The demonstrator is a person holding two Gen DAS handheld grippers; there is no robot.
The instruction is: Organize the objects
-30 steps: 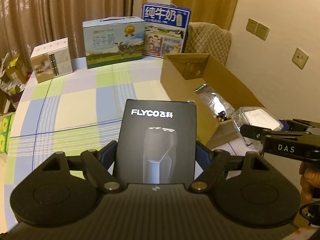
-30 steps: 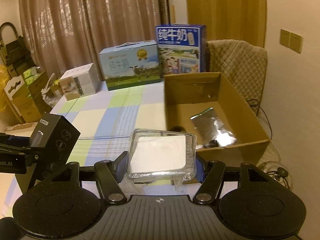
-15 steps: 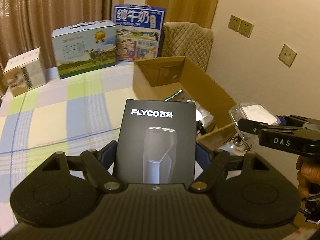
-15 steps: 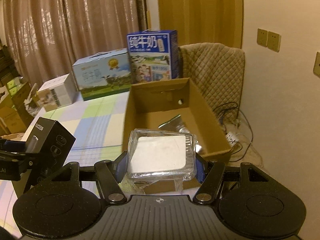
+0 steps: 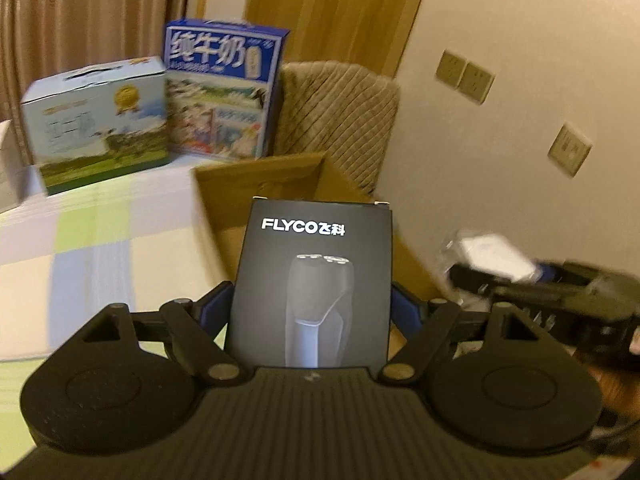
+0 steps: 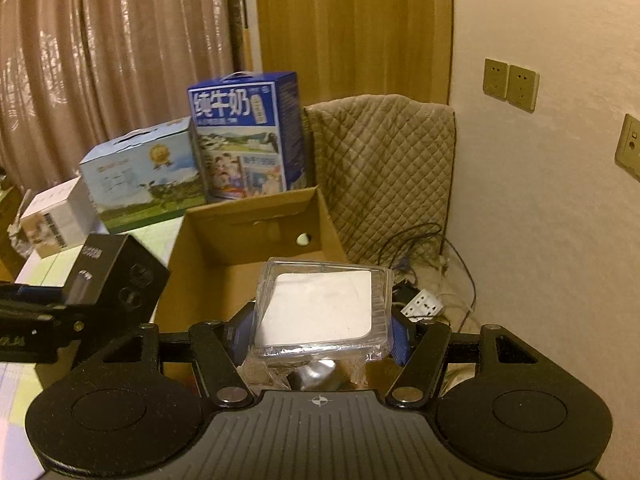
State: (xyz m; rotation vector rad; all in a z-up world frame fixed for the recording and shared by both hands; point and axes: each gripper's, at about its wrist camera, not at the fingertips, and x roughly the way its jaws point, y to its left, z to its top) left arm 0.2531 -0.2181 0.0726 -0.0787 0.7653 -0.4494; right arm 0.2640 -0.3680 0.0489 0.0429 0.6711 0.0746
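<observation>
Count: one black shaver box (image 5: 312, 288), one clear plastic case (image 6: 324, 308), one open cardboard box (image 6: 256, 248), two milk cartons (image 6: 246, 136) and one small white box (image 6: 56, 220) at the table's far edge. Left gripper (image 5: 312, 308) is clamping the shaver box by its sides, long axis running forward and up, printed face showing. Right gripper (image 6: 322, 334) is pinching the plastic case, lying flat, above the cardboard box's near end. Both are hanging over the cardboard box.

Dim warm room — curtains (image 6: 100, 80), quilted chair (image 6: 384, 168), wall sockets (image 6: 510, 84).
</observation>
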